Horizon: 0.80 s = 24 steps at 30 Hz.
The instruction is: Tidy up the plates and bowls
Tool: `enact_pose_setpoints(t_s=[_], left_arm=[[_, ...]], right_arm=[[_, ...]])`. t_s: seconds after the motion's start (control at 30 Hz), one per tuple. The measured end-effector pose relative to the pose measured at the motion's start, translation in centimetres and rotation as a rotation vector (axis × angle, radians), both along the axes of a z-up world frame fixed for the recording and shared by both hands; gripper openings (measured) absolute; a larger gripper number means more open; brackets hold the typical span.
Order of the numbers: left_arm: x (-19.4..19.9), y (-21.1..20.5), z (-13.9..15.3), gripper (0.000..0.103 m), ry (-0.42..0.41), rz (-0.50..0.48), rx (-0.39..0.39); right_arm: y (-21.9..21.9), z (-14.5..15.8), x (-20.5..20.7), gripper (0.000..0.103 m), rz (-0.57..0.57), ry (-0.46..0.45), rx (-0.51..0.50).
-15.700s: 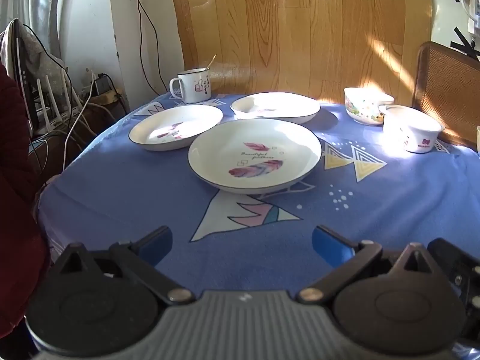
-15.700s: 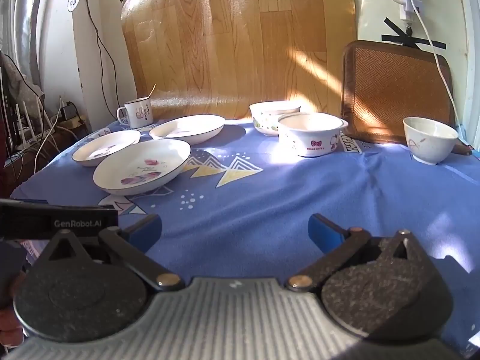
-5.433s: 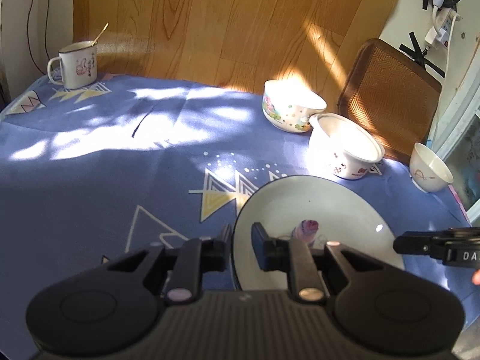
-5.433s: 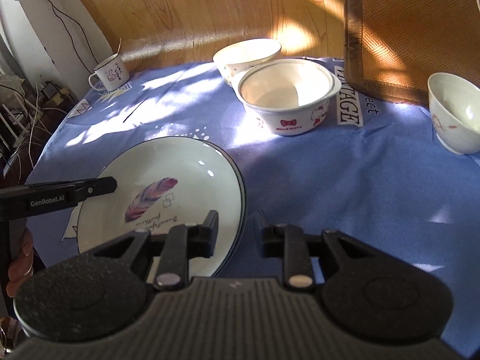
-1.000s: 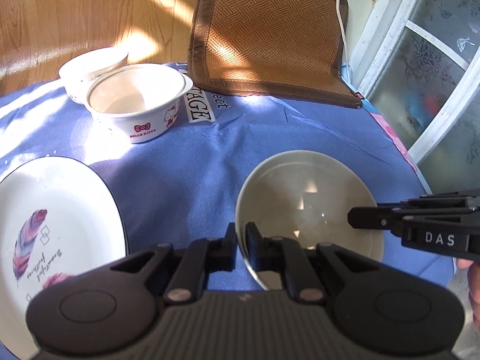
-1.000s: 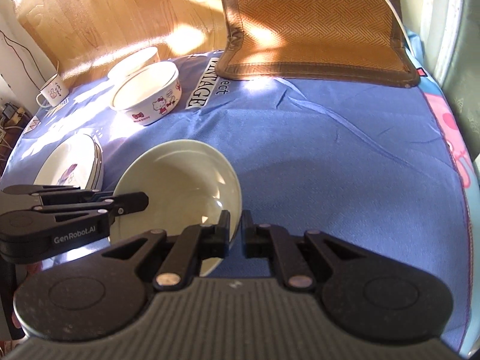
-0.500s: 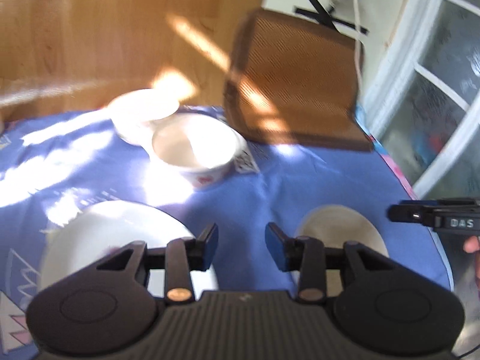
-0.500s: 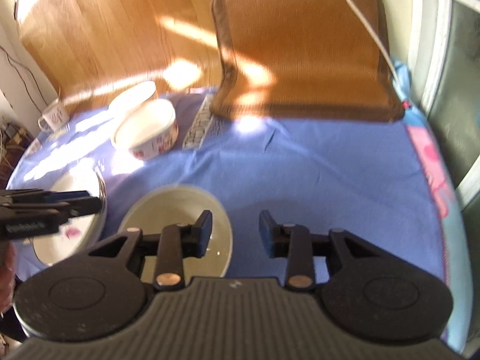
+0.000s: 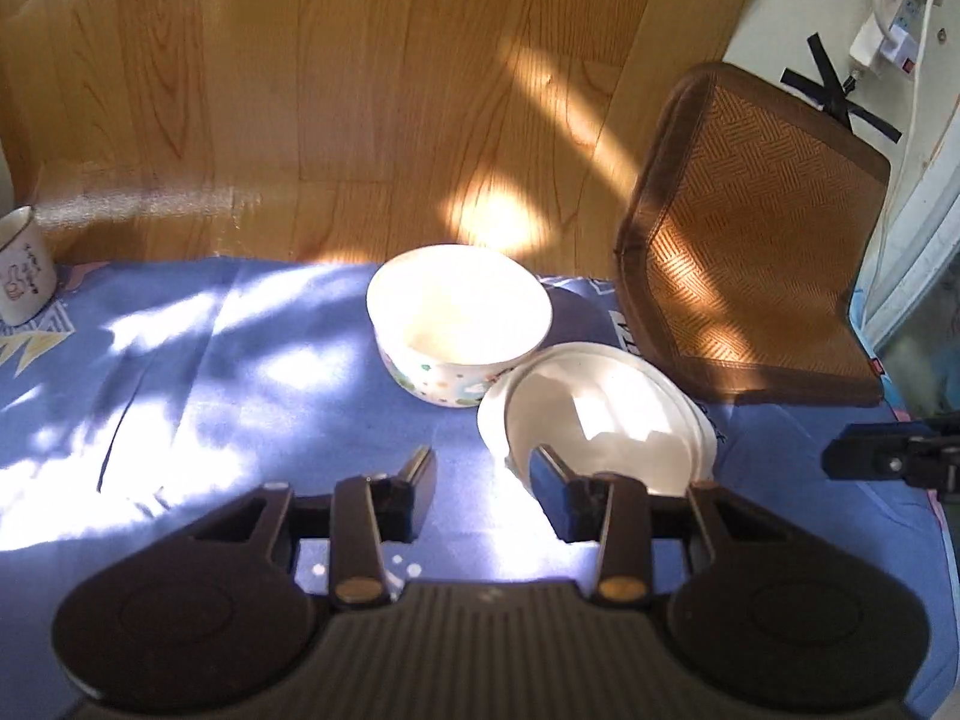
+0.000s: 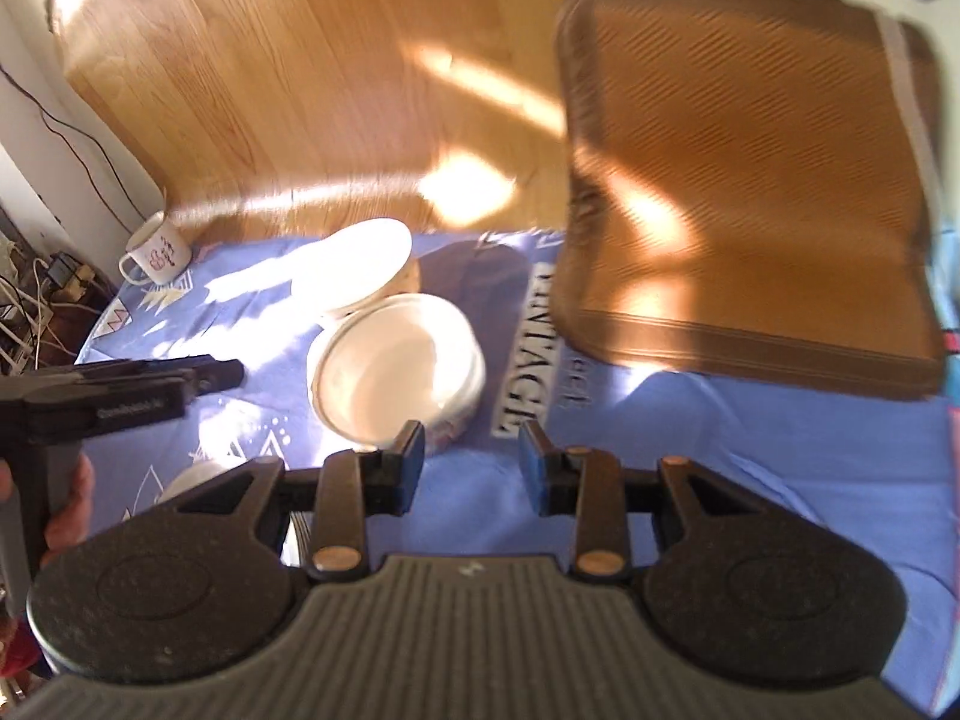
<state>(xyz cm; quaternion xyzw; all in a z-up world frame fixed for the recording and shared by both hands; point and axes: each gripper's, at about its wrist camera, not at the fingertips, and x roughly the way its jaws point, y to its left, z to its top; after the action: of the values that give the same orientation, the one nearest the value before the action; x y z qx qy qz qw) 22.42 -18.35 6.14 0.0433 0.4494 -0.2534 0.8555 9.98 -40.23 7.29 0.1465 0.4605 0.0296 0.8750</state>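
Note:
Two bowls stand close together at the back of the blue tablecloth. The dotted bowl (image 9: 459, 318) (image 10: 354, 270) is the farther one. The wide white bowl with a lipped rim (image 9: 600, 414) (image 10: 390, 372) is nearer. My left gripper (image 9: 483, 480) hovers open and empty just short of the white bowl, its right finger overlapping the near rim in the picture. My right gripper (image 10: 471, 450) is open and empty too, at that bowl's near right side. Each gripper shows in the other's view, the right gripper (image 9: 888, 459) and the left gripper (image 10: 120, 396) with a hand on its handle.
A white mug (image 9: 21, 282) (image 10: 156, 255) stands at the far left. A brown woven mat (image 9: 750, 240) (image 10: 750, 180) leans at the back right, a wooden board behind the table. A pale dish rim (image 10: 192, 474) peeks out beside my right gripper's left finger.
Both grippers let go of the small bowl's rim and opened. They rose and moved off toward the two back bowls. The small bowl has dropped out of view.

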Motion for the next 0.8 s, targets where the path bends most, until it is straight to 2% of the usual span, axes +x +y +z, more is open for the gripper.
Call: enact_pose_setpoints(t_s=[0.13,0.17,0.3,0.33,0.37,0.4,0.5,0.8], left_arm=[[2.1,-1.6,-2.6,0.036,0.041,-0.026,0.037],[2.4,-1.8,-3.3,0.039,0.050,-0.027,0.048],[3.2,-2.5,-5.0,0.041,0.077,-0.039,0.054],[3.4,-2.6,-5.3,0.034,0.088,-0.043,0.048],[3.5,-2.6,-5.6,0.016,0.107,-0.058,0.021],[3.6,-2.7,-5.8,0.016,0.120,-0.062,0.008],[2.9,-3.2,-5.6,0.016,0.091,-0.060,0.035],[-0.2,-3.8,-2.8,0.016,0.057,-0.070,0.027]], right_arm=[[0.7,-2.8,4.1,0.038,0.003,0.087,0.004],[0.9,-3.5,5.0,0.038,0.003,0.106,0.003],[1.3,-5.1,6.9,0.038,0.010,0.152,0.009],[1.4,-5.5,7.2,0.038,0.012,0.164,0.017],[1.5,-5.9,7.4,0.036,0.015,0.176,0.023],[1.6,-6.1,7.5,0.022,0.019,0.180,0.023],[2.0,-6.0,7.0,0.022,0.022,0.167,-0.006],[1.7,-3.3,4.0,0.022,0.020,0.105,-0.035]])
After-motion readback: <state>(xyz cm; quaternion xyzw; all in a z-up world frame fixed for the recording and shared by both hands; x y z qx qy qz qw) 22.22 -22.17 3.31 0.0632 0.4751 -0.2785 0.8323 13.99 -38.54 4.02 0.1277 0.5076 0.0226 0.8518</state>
